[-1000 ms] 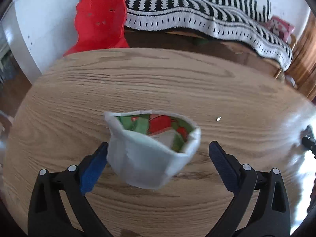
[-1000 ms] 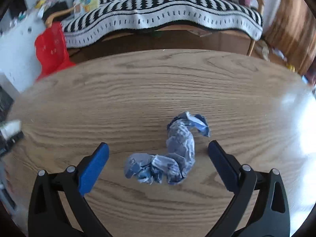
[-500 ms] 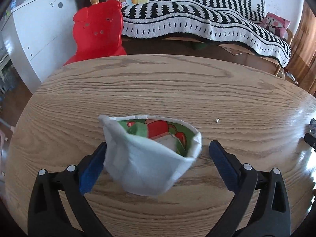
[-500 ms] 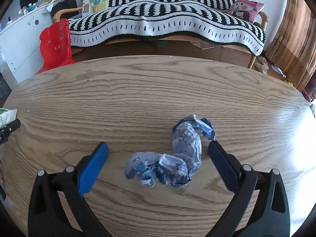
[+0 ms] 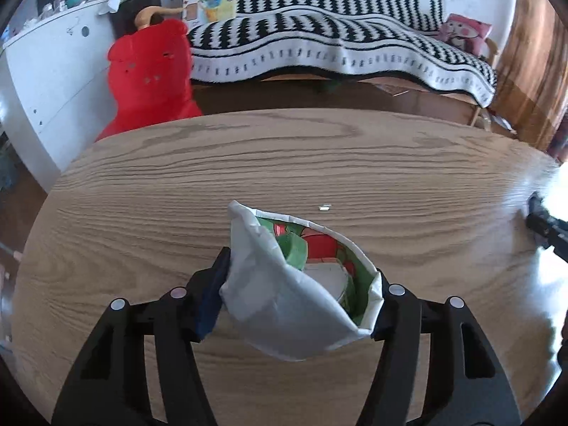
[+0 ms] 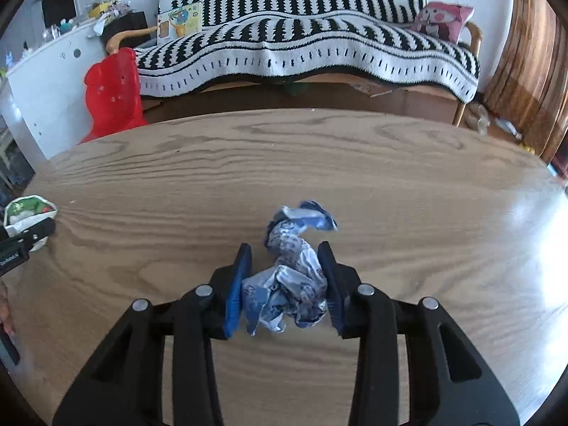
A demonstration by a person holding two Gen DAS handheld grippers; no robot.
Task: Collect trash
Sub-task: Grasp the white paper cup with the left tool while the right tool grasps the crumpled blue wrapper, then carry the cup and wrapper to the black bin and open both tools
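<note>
My left gripper (image 5: 300, 284) is shut on a crushed white paper cup (image 5: 284, 305) with a green and red printed inside, squeezed between the blue pads on the wooden table (image 5: 248, 163). My right gripper (image 6: 284, 277) is shut on a crumpled blue and white wrapper (image 6: 291, 277), whose top end sticks out past the fingertips. The cup and left gripper also show at the left edge of the right wrist view (image 6: 26, 220). The right gripper's tip (image 5: 546, 227) shows at the right edge of the left wrist view.
A tiny white scrap (image 5: 323, 208) lies on the table beyond the cup. Past the far table edge stand a red plastic chair (image 5: 152, 74), a white cabinet (image 5: 53, 81) and a sofa with a black and white striped blanket (image 5: 337, 46).
Both grippers have closed: the left one on the paper cup, squashing it, and the right one on the crumpled wrapper. Both were open around these things before.
</note>
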